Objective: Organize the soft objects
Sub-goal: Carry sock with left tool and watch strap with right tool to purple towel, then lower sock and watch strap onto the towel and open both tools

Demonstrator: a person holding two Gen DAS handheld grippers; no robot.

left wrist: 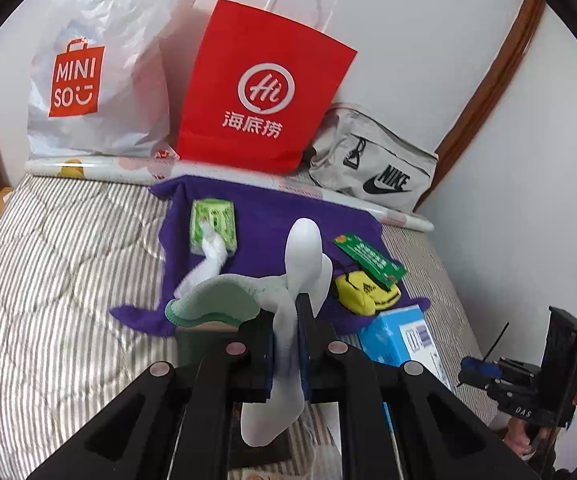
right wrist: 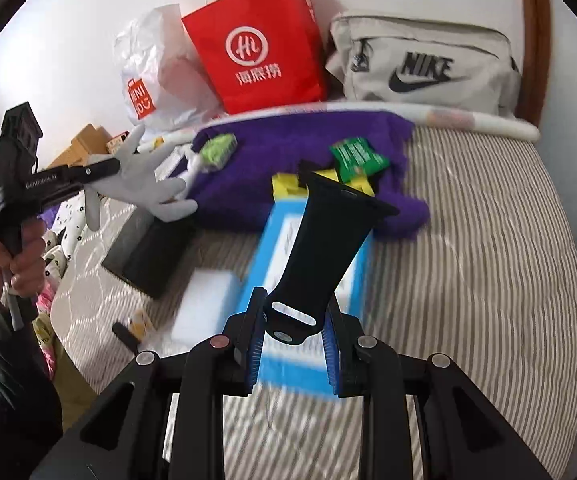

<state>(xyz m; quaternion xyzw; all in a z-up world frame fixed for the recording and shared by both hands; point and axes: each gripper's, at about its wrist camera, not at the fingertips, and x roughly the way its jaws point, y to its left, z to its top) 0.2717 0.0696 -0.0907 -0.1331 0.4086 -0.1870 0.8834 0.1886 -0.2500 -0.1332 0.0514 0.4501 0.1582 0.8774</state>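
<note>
Left wrist view: the left gripper (left wrist: 286, 344), low centre, clamps a white glove (left wrist: 296, 264) whose fingers rise above the purple towel (left wrist: 272, 216). Striped bedding (left wrist: 48, 260) fills the left; a red bag (left wrist: 260, 92) leans on the wall.

Right wrist view: the right gripper (right wrist: 292, 344), bottom centre, grips a black strap (right wrist: 328, 248) angled up over a blue box (right wrist: 272, 248).

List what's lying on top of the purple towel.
On the purple towel: a light green packet, a dark green packet and a yellow pouch partly beneath it. The glove in the left tongs hides the towel's near middle.
</note>
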